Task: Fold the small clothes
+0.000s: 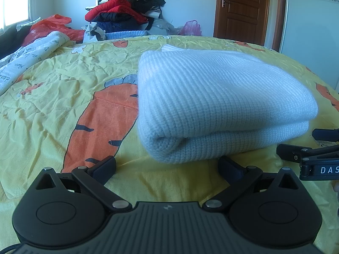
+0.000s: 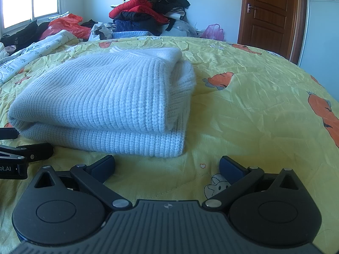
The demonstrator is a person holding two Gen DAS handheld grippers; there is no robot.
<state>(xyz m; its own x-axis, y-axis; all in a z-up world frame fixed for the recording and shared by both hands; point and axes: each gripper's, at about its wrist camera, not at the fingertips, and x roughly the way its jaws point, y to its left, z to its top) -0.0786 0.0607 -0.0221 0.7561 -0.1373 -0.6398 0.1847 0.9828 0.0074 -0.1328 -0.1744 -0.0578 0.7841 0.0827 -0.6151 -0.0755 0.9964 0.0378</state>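
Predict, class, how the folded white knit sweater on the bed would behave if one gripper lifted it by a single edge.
The sweater would probably sag and unfold, since its thick knit layers lie loose and soft. It looks bulky yet fairly light. It likely won't slide easily: fuzzy ribbing rests on the wrinkled bedsheet.

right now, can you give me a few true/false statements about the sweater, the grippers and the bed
1. The white knit sweater lies folded on the yellow carrot-print bedspread. True.
2. The left gripper is clamped on the sweater. False: its jaws are open and hold nothing.
3. The right gripper is open, just short of the sweater. True.
4. The wooden door stands wide open. False: it is closed.
5. A pile of clothes sits beyond the bed. True.
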